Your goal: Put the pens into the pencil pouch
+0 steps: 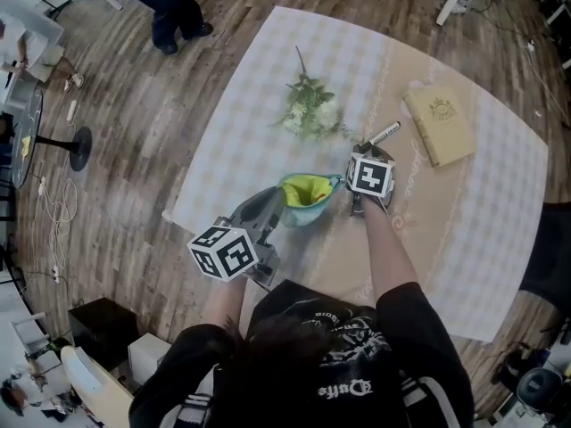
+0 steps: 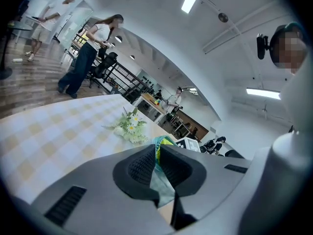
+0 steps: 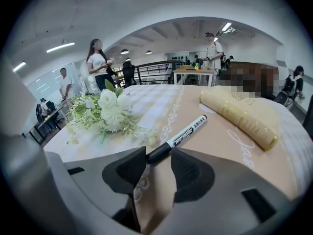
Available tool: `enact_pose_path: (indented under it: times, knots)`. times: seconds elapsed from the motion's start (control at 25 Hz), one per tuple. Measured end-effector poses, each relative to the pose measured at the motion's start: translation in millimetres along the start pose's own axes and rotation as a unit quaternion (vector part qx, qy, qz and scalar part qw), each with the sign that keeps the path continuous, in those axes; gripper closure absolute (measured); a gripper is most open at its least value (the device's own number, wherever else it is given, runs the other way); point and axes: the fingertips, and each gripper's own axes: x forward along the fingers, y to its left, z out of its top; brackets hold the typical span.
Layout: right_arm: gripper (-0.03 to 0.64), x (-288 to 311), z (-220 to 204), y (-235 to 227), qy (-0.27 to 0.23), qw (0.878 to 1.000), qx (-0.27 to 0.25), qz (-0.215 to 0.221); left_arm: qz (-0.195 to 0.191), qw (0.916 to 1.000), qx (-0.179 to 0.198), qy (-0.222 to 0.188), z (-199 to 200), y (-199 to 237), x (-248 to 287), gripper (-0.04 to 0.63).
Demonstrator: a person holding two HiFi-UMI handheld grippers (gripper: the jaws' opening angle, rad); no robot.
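A teal pencil pouch with yellow lining lies open-mouthed at the table's near middle. My left gripper is shut on its left rim; in the left gripper view the teal fabric is pinched between the pads of that gripper. A white whiteboard marker with a black cap lies flat on the beige cloth to the right of the pouch. My right gripper stands open over its near end. In the right gripper view the black cap of the marker sits between the tips of the gripper, with a gap beside it.
A bunch of white flowers lies beyond the pouch, left of the marker. A cream book rests at the far right. The checked tablecloth covers the table. People stand in the room behind.
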Motion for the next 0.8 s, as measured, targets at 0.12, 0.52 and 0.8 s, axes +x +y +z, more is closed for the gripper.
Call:
enact_pose_path:
  times: [0.12,0.52,0.8]
  knots:
    - [0.456,-0.3,-0.7,-2.8,0.003,1.000,0.006,0.002,0.003,1.0000,0.002,-0.001,-0.6,0.9,-1.8,0.551]
    - [0.531,-10.3,-9.0,-20.3,0.016,0.996,0.089,-0.005,0.006,0.9999,0.007,-0.006,-1.6,-4.2,-10.2,0.551]
    - [0.546,-27.4,-20.9,-34.0,0.016,0.993,0.115,-0.012,0.001,0.9999,0.008,-0.007,-3.8,-9.5,-16.0,0.551]
